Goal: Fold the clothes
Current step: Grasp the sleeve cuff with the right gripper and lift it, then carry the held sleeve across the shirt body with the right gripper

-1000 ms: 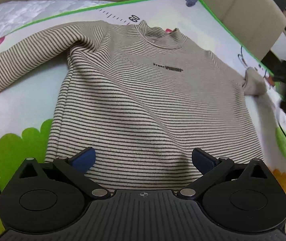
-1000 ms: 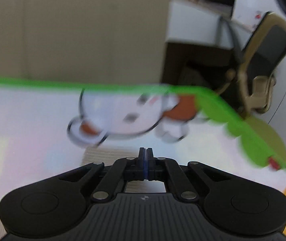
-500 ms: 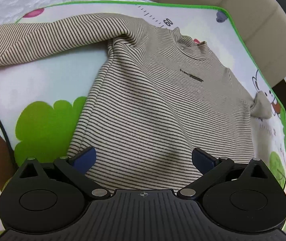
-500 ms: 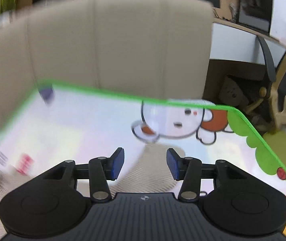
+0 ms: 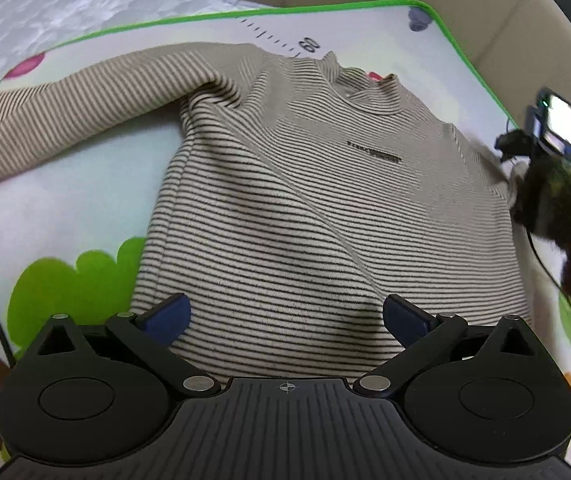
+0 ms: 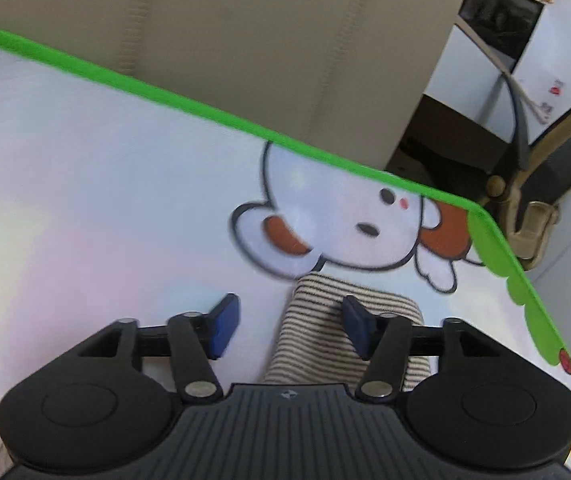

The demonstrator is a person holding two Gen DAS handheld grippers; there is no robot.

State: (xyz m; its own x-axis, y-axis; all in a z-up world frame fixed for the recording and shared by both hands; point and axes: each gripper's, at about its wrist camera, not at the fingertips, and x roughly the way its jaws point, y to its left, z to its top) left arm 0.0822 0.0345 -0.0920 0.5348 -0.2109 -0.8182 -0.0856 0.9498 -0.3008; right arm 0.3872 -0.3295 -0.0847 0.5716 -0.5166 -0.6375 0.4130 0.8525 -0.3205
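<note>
Left wrist view: a striped sweater [image 5: 305, 200] lies flat, front up, on a play mat [image 5: 65, 208] with a green border. Its collar points toward the mat's far edge, beside a printed ruler mark; its hem lies nearest the camera. One sleeve [image 5: 65, 108] stretches out toward the mat's left side, over a pale quilt [image 5: 45, 16] edge region; whether it touches the quilt cannot be told. The left gripper [image 5: 285, 316] hangs above the hem with its jaws wide apart and nothing between the blue pads [image 5: 169, 312]. At the mat's right edge the right gripper [image 5: 541, 184] appears as a dark blurred shape beside the sweater's other shoulder.

Right wrist view: the right gripper [image 6: 289, 324] is tilted down over the cuff [image 6: 337, 320] of the other sleeve, near the mat's far right corner and just below a printed cartoon animal [image 6: 345, 224]. Its jaws have just been opening and now stand about half apart; the cuff lies under and between them, nearer the right pad, with no pad pressing on it. Beige cushions [image 6: 245, 40] stand beyond the mat's far edge.
</note>
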